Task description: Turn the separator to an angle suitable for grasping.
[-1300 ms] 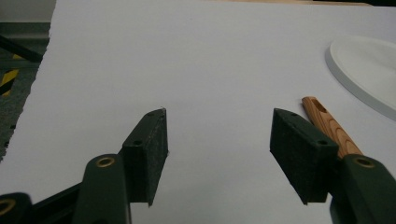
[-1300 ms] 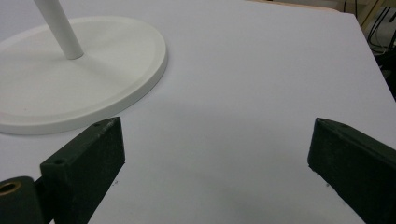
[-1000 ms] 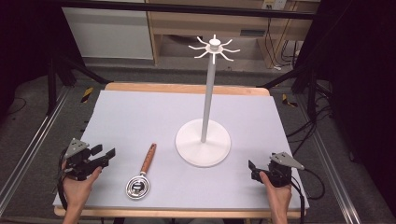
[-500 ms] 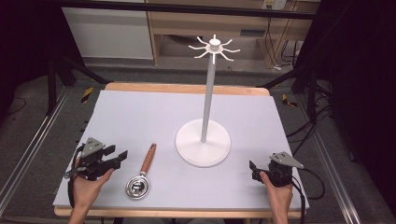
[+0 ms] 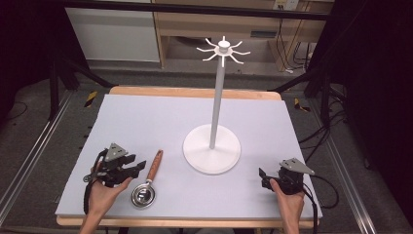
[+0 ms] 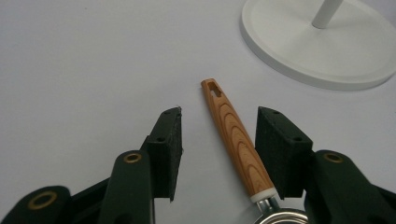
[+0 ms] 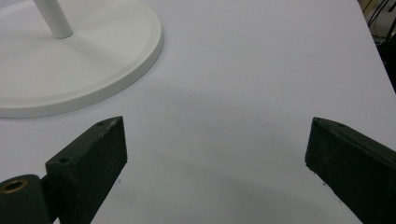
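- Reaching for the strainer: left tool sits low over the table, jaws wide apart, nothing held.
- Small tea strainer lies flat near the front-left of the table, metal bowl toward the person, wooden handle pointing away toward the stand.
- Left gripper view: wooden handle runs up between the two black jaws, closer to the right-hand jaw, not touching either as far as I can tell; hanging slot at the far tip is clear of the jaws.
- Step in hand, my read: pre-grasp alignment on the handle, no pinch yet.
- Right tool rests at the front-right of the table, jaws spread wide, empty, well apart from the strainer.
- White hook stand stands upright mid-table, round base just beyond the handle tip, ring of hooks at the top of the pole, all hooks bare.
- Next move probably calls for: centre the handle between the jaws, settle down to table level, then pinch the wood near mid-length, leaving the slotted end free.
- Likely goal is hanging it by the slot on a hook, so grip must let the slot end tilt upward.
- Risk: off-centre handle may get nudged sideways by the nearer jaw on closing.
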